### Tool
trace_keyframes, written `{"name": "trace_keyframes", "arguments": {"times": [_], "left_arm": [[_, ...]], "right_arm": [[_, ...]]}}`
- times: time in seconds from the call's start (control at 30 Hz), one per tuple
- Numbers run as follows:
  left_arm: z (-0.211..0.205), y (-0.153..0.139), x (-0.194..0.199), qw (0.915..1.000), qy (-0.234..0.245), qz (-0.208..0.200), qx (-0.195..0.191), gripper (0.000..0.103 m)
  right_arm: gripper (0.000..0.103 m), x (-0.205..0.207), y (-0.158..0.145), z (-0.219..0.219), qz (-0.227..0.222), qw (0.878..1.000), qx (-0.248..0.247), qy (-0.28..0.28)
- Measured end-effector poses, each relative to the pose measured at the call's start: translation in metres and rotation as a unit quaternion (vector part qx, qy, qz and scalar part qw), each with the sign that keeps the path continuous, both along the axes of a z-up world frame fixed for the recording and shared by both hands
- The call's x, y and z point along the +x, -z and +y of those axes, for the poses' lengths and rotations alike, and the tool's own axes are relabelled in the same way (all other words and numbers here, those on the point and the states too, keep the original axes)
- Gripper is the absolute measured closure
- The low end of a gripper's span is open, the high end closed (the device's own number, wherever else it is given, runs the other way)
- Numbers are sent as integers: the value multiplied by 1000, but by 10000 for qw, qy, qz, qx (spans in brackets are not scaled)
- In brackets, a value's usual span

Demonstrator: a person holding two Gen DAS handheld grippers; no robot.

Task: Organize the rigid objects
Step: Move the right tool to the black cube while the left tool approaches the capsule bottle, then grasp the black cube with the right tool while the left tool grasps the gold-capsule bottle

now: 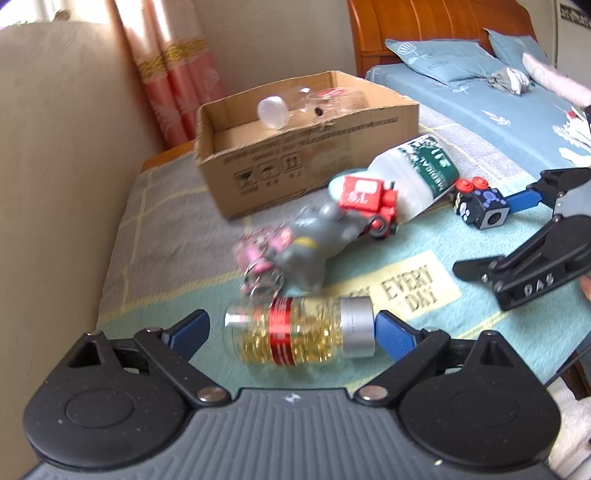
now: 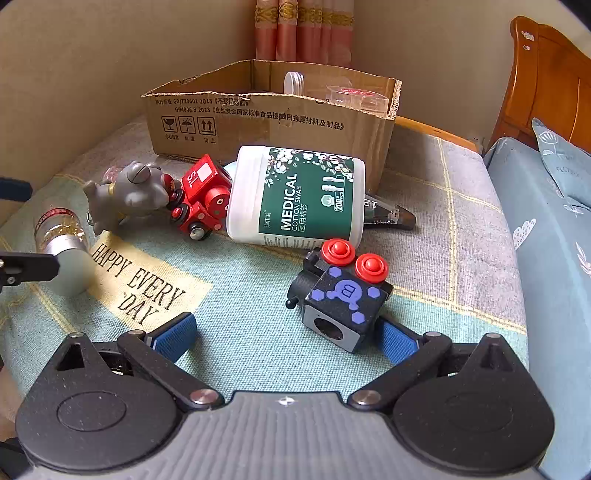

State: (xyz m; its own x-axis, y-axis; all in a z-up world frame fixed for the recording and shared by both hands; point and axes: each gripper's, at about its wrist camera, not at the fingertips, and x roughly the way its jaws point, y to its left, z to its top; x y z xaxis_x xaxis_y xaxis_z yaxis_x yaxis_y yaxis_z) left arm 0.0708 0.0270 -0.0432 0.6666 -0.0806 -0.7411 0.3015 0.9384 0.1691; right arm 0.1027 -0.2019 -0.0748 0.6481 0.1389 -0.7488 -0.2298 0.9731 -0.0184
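1. A beige wall (image 2: 92,55) runs behind the patchwork cloth (image 2: 424,236), meeting a second wall at a corner.
2. Pink curtains with gold bands (image 1: 177,74) hang in that corner, daylight glowing through them.
3. Right of the curtains stands an orange wooden headboard (image 1: 424,26).
4. Below the headboard, blue pillows (image 1: 439,61) rest on a blue bedsheet (image 1: 498,110).

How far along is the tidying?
Early. Two clear jars already lie in the box. Both grippers are open: the left straddles the gold bottle, the right nears the black cube. The swab tub, red train and grey figure remain outside.
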Motion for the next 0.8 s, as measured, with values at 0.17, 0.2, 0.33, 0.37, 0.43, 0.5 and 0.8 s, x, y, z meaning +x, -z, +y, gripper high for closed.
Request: {"name": "trace_keyframes", "arguments": {"times": [0.17, 0.2, 0.33, 0.37, 0.43, 0.5, 0.8], "left_arm": [[20, 16, 2, 9988, -130, 211, -432, 1], [22, 19, 4, 9983, -129, 257, -502, 1], [21, 31, 9, 9980, -63, 354, -518, 1], [20, 35, 10, 9979, -64, 407, -506, 1], [22, 37, 12, 9968, -58, 422, -681, 1], [25, 39, 13, 9960, -79, 440, -769, 0], [24, 40, 15, 9961, -81, 355, -804, 0]], "right_arm": [[0, -1, 0, 0, -26, 10000, 6, 1], [0, -1, 0, 0, -47, 10000, 9, -1], [0, -7, 3, -1, -193, 9998, 35, -21], [0, -7, 3, -2, -206, 9998, 38, -46], [0, -7, 2, -4, -201, 9997, 43, -126], [0, -7, 2, -7, -189, 9996, 47, -215], [0, 10, 2, -9, -149, 9999, 25, 81]]}}
